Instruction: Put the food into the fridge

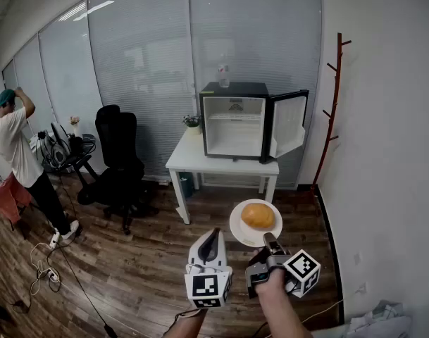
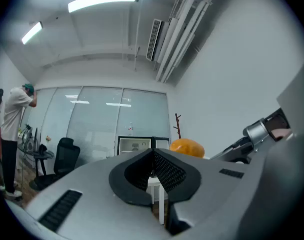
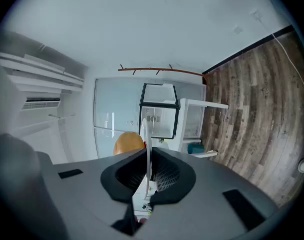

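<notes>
a: state of the right gripper (image 3: 148,170)?
b: jaws clamped on the rim of the white plate (image 1: 236,229). the rim shows edge-on between the jaws in the right gripper view.
a: load on the plate?
b: one round orange-yellow piece of food (image 1: 257,215), resting on the plate at the lower centre-right of the head view, above the wood floor (image 1: 129,259).
a: left gripper (image 2: 152,156)?
b: jaws together, nothing between them. in the head view it sits just left of the right gripper, at lower centre, apart from the plate.
a: fridge position?
b: small black fridge (image 1: 235,118), upper centre of the head view, standing on a white surface (image 1: 189,159). its door (image 1: 289,124) is swung open to the right and the white interior is visible. a bottle (image 1: 223,74) stands on top. the food is well apart from the fridge.
a: surroundings?
b: coat stand (image 1: 332,104) against the wall at upper right, black chair (image 1: 119,157) left of the surface, a person (image 1: 17,153) at the far left edge.
</notes>
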A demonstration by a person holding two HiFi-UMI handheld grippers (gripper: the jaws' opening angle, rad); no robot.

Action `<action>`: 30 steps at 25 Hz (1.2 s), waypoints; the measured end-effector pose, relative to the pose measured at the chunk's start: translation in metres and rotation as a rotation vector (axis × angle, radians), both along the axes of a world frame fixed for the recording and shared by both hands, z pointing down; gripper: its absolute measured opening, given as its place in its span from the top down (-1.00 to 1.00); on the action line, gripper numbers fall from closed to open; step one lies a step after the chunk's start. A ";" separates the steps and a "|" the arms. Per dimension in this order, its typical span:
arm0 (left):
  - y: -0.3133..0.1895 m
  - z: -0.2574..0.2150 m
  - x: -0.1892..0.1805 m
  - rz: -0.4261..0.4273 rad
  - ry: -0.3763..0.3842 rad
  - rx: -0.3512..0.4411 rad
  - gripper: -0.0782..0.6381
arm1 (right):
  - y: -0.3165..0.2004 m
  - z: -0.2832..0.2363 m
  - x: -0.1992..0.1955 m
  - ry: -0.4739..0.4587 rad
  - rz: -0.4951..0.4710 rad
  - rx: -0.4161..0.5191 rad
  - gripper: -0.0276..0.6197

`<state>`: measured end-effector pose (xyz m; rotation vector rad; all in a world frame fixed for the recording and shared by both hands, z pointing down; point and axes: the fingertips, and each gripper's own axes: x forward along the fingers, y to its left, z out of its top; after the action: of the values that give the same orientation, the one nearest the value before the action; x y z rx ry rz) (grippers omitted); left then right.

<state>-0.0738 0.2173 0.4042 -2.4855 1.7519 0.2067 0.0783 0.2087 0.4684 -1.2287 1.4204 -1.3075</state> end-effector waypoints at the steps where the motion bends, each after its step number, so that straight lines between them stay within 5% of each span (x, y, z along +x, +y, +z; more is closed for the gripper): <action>1: -0.001 -0.001 0.001 -0.001 -0.008 0.007 0.70 | -0.001 -0.001 0.001 0.003 0.001 0.001 0.79; 30: -0.027 0.002 0.077 -0.031 -0.056 -0.003 0.70 | -0.031 0.012 0.068 0.000 -0.050 0.001 0.79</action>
<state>0.0030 0.1903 0.4065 -2.4400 1.7689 0.1308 0.1467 0.1779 0.4802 -1.1998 1.4600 -1.3405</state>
